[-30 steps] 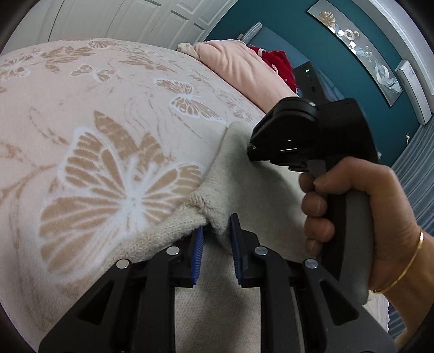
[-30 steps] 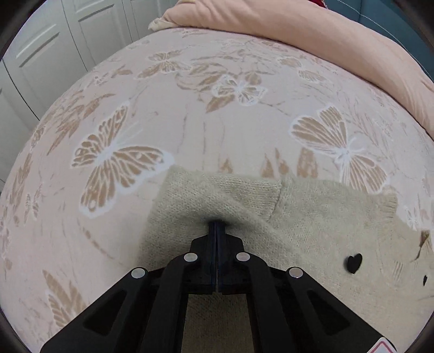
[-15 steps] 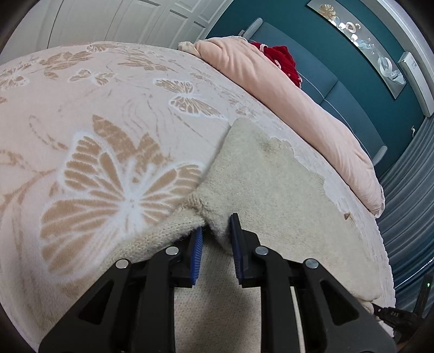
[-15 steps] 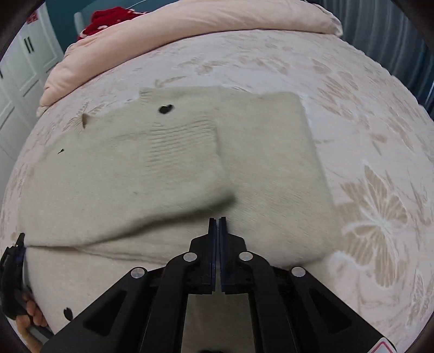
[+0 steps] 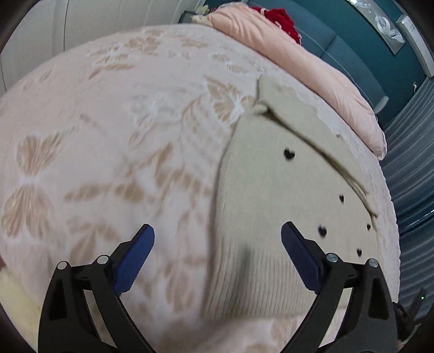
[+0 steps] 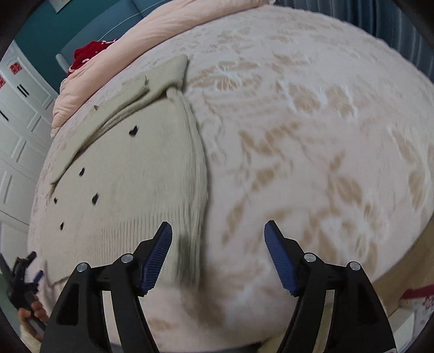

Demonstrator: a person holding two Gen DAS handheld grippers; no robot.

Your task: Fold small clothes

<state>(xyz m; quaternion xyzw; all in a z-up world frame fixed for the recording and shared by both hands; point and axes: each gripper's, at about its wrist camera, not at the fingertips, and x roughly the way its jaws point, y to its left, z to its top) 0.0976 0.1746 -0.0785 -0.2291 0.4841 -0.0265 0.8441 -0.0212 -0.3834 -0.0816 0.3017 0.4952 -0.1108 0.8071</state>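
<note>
The left claw (image 5: 217, 245) was observed with its jaws spread wide and nothing between the blue pads (image 5: 134, 262); no fabric was touched by them, and the claw was held above the near left edge of the sweater (image 5: 271, 190). The right claw (image 6: 218, 244) was likewise recorded as wide open and empty, poised over the near right edge of the same sweater (image 6: 130, 176), with one pad over the ribbed hem and the other over bare bedspread (image 6: 312, 122). The sweater, a beige knit dotted with small black hearts (image 5: 289, 154), was noted lying flat on the butterfly-patterned bedspread (image 5: 108, 135) of the bed, roughly in the middle. A sleeve (image 6: 127, 106) was seen laid diagonally across the upper body of the garment, so the first fold was judged to be done; the edges appeared narrowed to a rough rectangle. The lengthwise fold, hem up toward the neckline, was judged still to be made, along with any final smoothing. Progress was estimated at about halfway, though motion blur limited certainty. Beyond the garment, a pink quilt (image 5: 312, 68) was noted along the far side of the bed, with a red item (image 5: 282, 19) behind it against a teal wall (image 5: 352, 49).
</note>
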